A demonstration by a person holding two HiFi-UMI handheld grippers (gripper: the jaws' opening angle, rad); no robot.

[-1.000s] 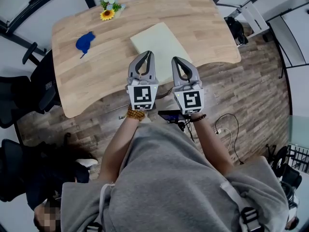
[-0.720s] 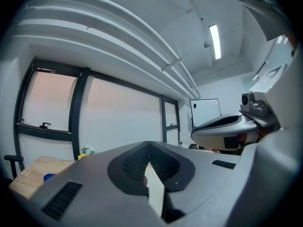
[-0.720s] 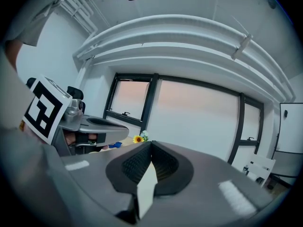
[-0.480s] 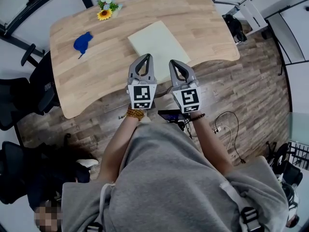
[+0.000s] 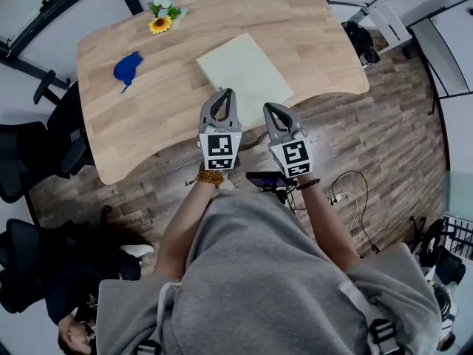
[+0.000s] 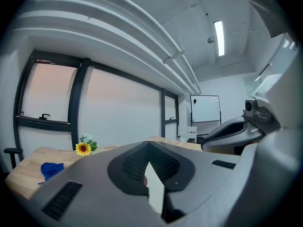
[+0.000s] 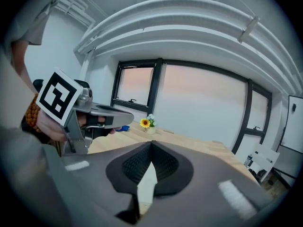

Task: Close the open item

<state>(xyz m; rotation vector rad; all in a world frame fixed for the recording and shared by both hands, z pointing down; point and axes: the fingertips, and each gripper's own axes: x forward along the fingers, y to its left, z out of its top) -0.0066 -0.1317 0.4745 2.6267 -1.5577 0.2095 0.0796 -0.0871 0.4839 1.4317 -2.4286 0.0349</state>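
A flat pale cream rectangular item (image 5: 244, 69) lies on the wooden table (image 5: 148, 117), right of centre, and looks flat and shut from above. My left gripper (image 5: 229, 92) hovers at the table's near edge, just in front of that item, jaws shut and empty. My right gripper (image 5: 267, 107) hangs beside it, slightly nearer me, also shut and empty. In the left gripper view the shut jaw tips (image 6: 149, 143) meet with only a pale sliver below them. The right gripper view shows its tips (image 7: 151, 143) closed too, with the left gripper (image 7: 94, 115) at the left.
A blue cloth (image 5: 128, 66) lies at the table's left and a small sunflower pot (image 5: 164, 15) at its far left corner. Black office chairs (image 5: 52, 135) stand left of the table. Cables and a dark device (image 5: 270, 180) lie on the wooden floor under my hands.
Both grippers have sunk a little and drawn back toward me, the right one more than the left. Both stayed shut.
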